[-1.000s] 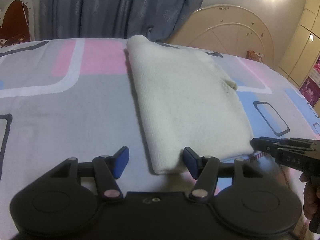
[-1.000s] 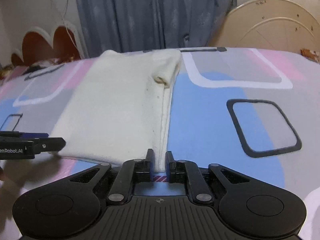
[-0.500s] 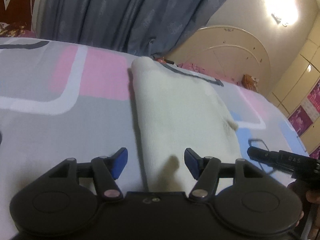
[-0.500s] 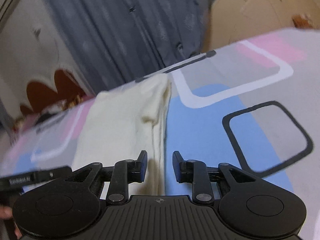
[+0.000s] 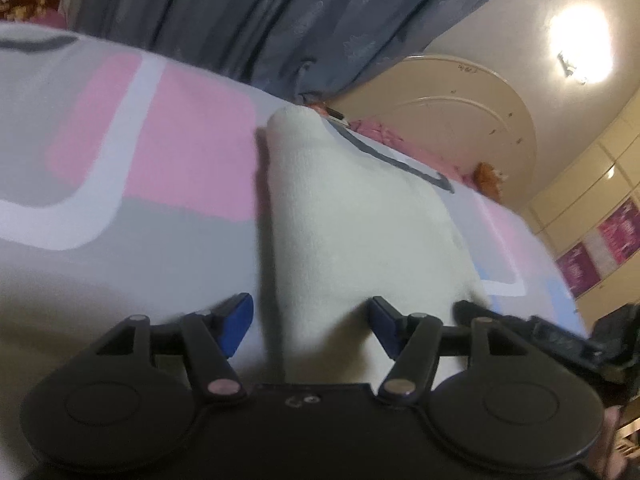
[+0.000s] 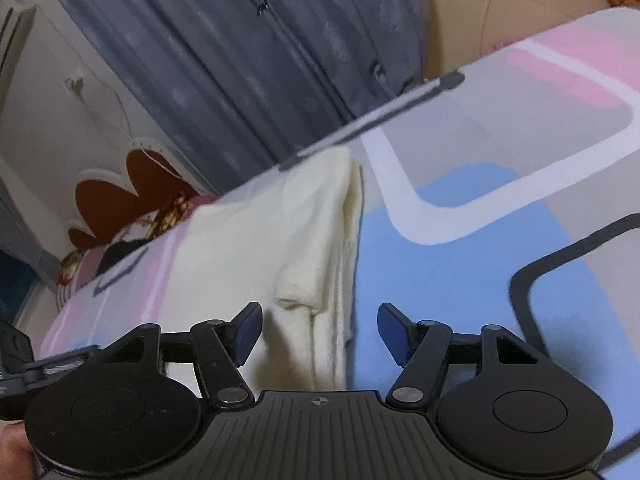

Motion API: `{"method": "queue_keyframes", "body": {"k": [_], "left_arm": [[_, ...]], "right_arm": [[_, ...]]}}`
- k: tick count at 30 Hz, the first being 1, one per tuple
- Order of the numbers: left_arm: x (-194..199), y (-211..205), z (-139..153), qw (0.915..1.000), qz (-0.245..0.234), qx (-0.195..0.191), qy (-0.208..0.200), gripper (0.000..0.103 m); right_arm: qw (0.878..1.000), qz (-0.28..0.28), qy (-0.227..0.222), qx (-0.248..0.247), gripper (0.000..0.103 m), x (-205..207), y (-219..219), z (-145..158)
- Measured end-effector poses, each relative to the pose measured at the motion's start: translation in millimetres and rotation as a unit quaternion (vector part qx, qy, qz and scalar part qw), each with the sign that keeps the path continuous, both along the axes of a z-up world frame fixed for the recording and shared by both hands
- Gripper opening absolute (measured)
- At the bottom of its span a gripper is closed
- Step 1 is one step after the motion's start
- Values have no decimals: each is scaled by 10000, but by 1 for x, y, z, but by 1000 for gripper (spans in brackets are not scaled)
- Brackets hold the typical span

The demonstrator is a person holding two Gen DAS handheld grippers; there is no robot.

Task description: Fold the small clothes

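A cream folded garment [image 5: 360,240] lies on the patterned bed sheet [image 5: 120,240]. My left gripper [image 5: 310,320] is open, and the garment's left edge runs between its blue pads without either pad pressing on it. In the right wrist view the same garment [image 6: 280,240] shows its layered right edge and a small folded cuff. My right gripper [image 6: 320,328] straddles that edge, its jaws opening wide and not gripping the cloth. The right gripper's [image 5: 520,328] fingers also show low on the right of the left wrist view.
The sheet [image 6: 440,280] has grey, pink and blue blocks with dark outlines. A blue-grey curtain [image 5: 280,20] hangs behind the bed, with a cream arched headboard [image 5: 460,120] to its right. Wardrobe doors [image 5: 592,208] stand far right. A brown scalloped board [image 6: 120,200] sits at the left.
The right jaws went from nearly shut to wide open. Both grippers rolled and moved forward along the garment's side edges, so the garment now fills more of each view.
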State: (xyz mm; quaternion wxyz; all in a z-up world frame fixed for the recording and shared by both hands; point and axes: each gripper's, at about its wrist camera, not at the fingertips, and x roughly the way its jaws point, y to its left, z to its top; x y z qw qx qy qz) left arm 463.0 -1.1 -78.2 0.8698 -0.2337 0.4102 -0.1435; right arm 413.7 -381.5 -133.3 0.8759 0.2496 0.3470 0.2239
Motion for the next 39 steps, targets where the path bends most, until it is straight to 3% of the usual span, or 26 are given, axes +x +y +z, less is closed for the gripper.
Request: {"method": "queue_keyframes", "body": {"k": [3, 7, 10, 16, 24, 31, 35, 39], "left_arm": [[3, 3, -4, 9999, -20, -154, 18, 62], [5, -2, -3, 10000, -70, -61, 17, 60], [9, -3, -2, 9998, -112, -178, 42, 51], [8, -12, -1, 9999, -56, -83, 17, 51], [12, -24, 4, 9996, -152, 210, -65, 59], [11, -23, 6, 9991, -270, 280, -195, 34], [7, -25, 11, 9980, -328, 401, -350, 30], [-1, -33, 21, 9942, -424, 797, -590, 29]], "right_arm": [[9999, 34, -107, -25, 64, 4, 3, -3], [9995, 117, -199, -227, 64, 8, 9, -3], [9994, 245, -169, -185, 51, 10, 14, -4], [9993, 258, -159, -195, 47, 9, 14, -3], [9990, 201, -194, -359, 42, 6, 23, 1], [9983, 156, -249, -505, 41, 4, 28, 3], [9961, 121, -437, -758, 34, -1, 37, 8], [9872, 58, -793, -1386, 29, -13, 56, 17]]}}
